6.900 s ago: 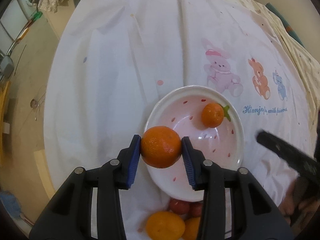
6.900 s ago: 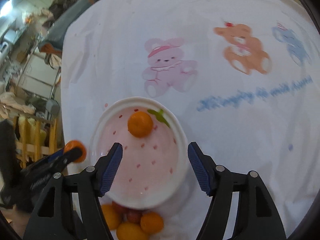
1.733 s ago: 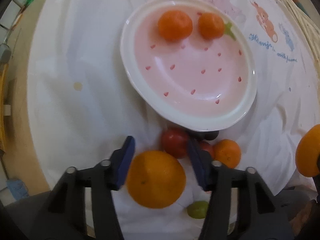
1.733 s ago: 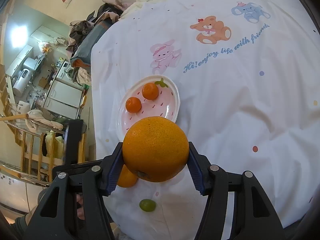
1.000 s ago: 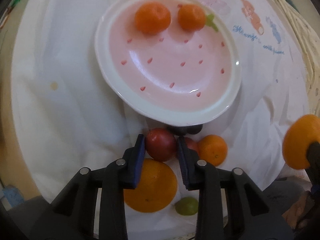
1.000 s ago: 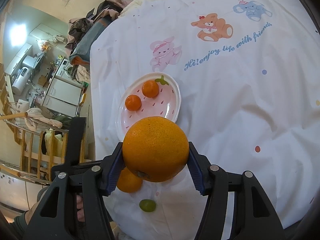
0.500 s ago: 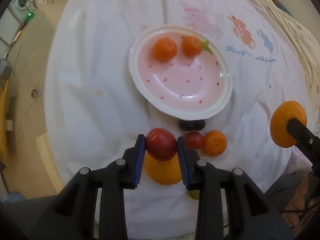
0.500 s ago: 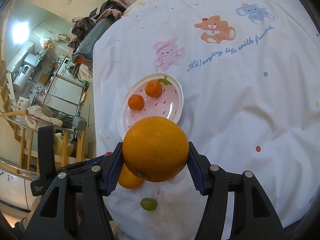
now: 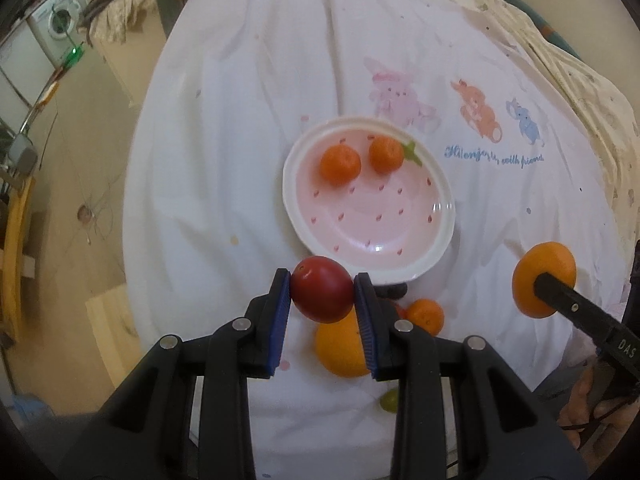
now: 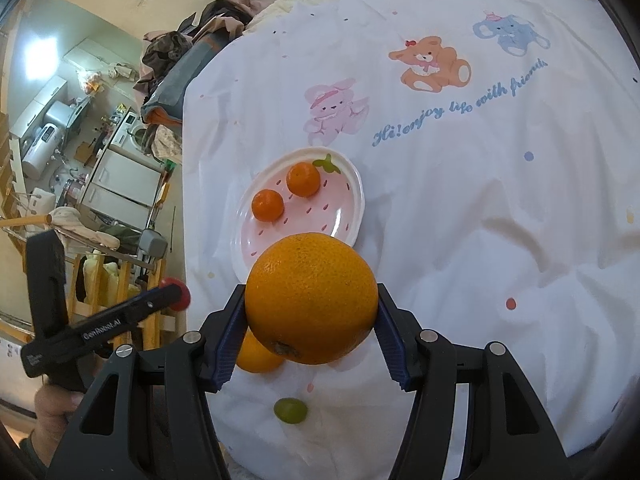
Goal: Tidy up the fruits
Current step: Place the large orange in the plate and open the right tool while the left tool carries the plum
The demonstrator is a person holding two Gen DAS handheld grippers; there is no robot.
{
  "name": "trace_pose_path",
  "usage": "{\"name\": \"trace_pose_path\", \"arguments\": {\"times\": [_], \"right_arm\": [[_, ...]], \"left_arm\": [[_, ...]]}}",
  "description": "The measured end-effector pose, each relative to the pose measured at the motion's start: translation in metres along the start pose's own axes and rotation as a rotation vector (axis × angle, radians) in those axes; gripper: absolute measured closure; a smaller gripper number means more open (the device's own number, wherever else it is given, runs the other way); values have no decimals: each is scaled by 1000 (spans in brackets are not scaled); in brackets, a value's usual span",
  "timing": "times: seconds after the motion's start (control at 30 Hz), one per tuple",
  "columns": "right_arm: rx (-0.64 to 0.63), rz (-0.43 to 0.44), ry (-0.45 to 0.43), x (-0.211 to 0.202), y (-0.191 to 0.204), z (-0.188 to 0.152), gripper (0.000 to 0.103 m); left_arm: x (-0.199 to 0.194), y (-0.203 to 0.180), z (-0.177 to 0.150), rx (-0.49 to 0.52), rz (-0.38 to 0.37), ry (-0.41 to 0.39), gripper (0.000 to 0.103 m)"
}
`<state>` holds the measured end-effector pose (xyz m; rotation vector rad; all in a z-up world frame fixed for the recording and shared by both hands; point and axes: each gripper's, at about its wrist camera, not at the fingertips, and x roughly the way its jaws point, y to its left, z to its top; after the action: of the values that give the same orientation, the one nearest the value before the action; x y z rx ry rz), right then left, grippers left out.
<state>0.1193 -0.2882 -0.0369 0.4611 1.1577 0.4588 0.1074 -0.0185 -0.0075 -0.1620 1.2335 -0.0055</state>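
The left hand-held gripper [image 9: 322, 294] clamps a red tomato [image 9: 322, 294]. The right hand-held gripper [image 10: 311, 322] clamps a large orange [image 10: 311, 298]. Two tangerines [image 9: 340, 163] sit on the plate [image 9: 436, 258].

Cartoon-print white cloth [image 9: 248, 168] over the counter
Washing machine [image 9: 56, 24] and clothes heap [image 10: 188, 32] stand behind it.

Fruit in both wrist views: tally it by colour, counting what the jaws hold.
Orange: 5 (left mandarin and right mandarin on the plate, small mandarin and loose orange on the cloth, held orange in the right gripper)
Red: 2 (tomato in the left gripper, hidden tomato mostly covered)
Green: 1 (grape)
Dark: 1 visible (dark fruit, partly hidden)
Total: 9
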Motion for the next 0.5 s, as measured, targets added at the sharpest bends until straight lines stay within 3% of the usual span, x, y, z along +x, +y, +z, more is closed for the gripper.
{"name": "trace_pose_path", "arguments": {"times": [0.5], "right_arm": [[-86,-48,16,24,10,30,41]], "left_arm": [[13,1,35,21,23,-14,75]]}}
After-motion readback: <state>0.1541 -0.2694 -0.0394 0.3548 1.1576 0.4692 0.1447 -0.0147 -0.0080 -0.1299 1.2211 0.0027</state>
